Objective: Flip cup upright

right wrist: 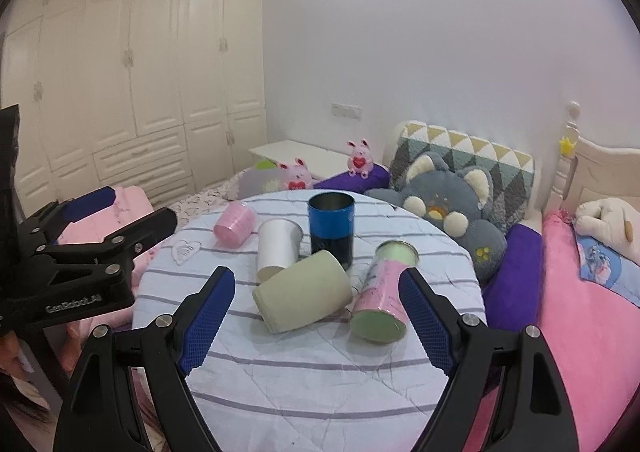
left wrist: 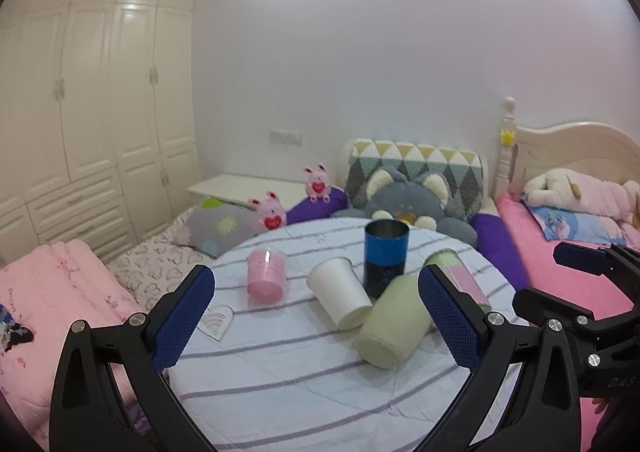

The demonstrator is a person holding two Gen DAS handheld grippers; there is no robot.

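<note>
On a round table with a striped cloth, several cups lie on their sides: a pink cup, a white cup, a pale green cup and a pink-and-green can. A blue can stands upright behind them. My left gripper is open and empty, short of the cups. My right gripper is open and empty, with the pale green cup just ahead between its fingers.
Beds with pink bedding lie left and right of the table. A grey plush cat, small pink plush toys and a patterned cushion sit behind it. White wardrobes line the left wall.
</note>
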